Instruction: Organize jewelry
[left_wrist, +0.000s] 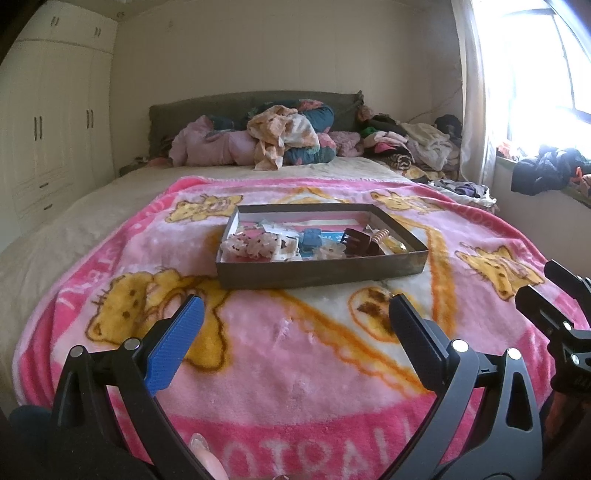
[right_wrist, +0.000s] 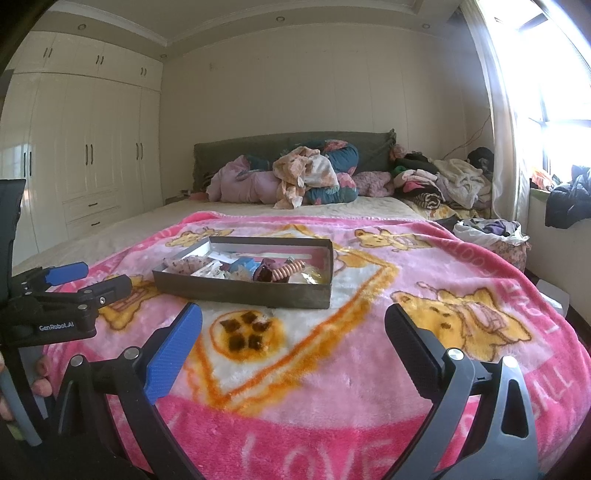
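A shallow grey tray (left_wrist: 321, 273) sits on the pink cartoon blanket (left_wrist: 295, 369) on the bed. It holds several hair clips and trinkets: a brown claw clip (left_wrist: 358, 242), a blue piece (left_wrist: 312, 238), pale floral clips (left_wrist: 251, 245). The tray also shows in the right wrist view (right_wrist: 243, 295), with a coiled tan hair tie (right_wrist: 290, 271) inside. My left gripper (left_wrist: 295, 314) is open and empty, short of the tray. My right gripper (right_wrist: 293, 321) is open and empty, also short of the tray. Each gripper shows at the edge of the other's view (left_wrist: 554, 295) (right_wrist: 85, 280).
Piled bedding and clothes (left_wrist: 280, 136) lie at the grey headboard. More clothes heap at the right by the window (right_wrist: 443, 181). A bag of clothes (right_wrist: 491, 232) sits off the bed's right edge. White wardrobes (right_wrist: 92, 147) line the left wall.
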